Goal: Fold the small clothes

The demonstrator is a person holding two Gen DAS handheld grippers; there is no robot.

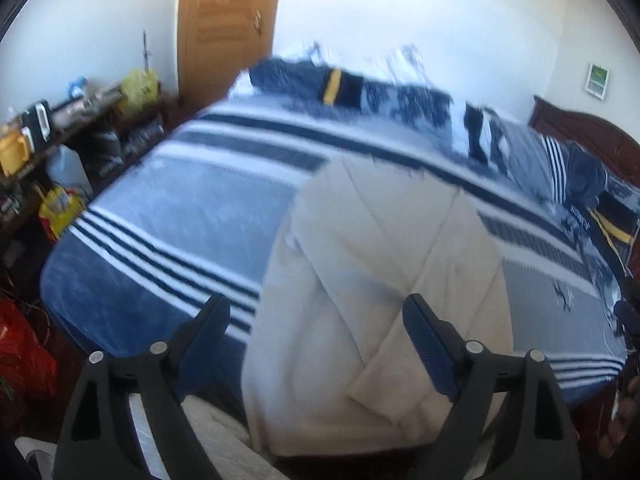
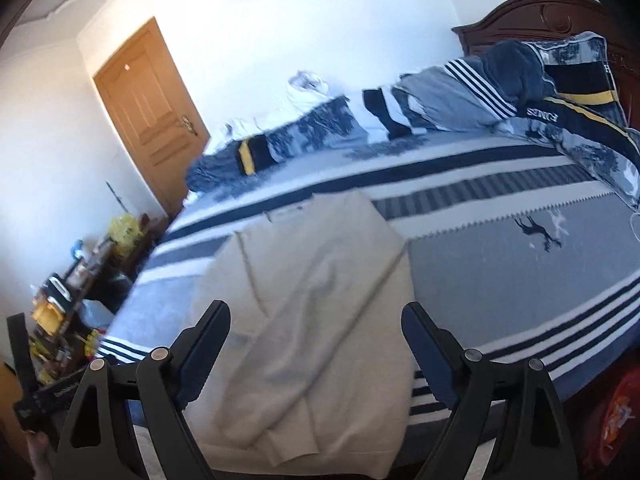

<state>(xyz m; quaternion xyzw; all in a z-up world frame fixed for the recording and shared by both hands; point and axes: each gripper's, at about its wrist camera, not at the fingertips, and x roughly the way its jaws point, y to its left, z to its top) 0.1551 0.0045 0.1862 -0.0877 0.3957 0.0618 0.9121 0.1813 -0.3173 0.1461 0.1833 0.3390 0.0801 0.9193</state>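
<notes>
A cream knitted garment [image 1: 372,300] lies spread on the bed, its sleeves folded across its body, reaching to the near edge. The same garment [image 2: 312,300] shows in the right wrist view, with one sleeve crossing it on a slant. My left gripper [image 1: 316,308] hangs above its near part with jaws wide apart and nothing between them. The right gripper [image 2: 316,314] also hovers over the garment, open and empty. Both stand clear of the cloth.
The bed [image 1: 168,208] carries a blue, grey and white striped blanket. Rumpled bedding [image 2: 520,92] is piled against the dark wooden headboard [image 2: 532,16]. A cluttered shelf [image 1: 60,120] and a wooden door [image 1: 228,28] stand beyond the bed's foot. A red bag [image 1: 20,352] sits on the floor.
</notes>
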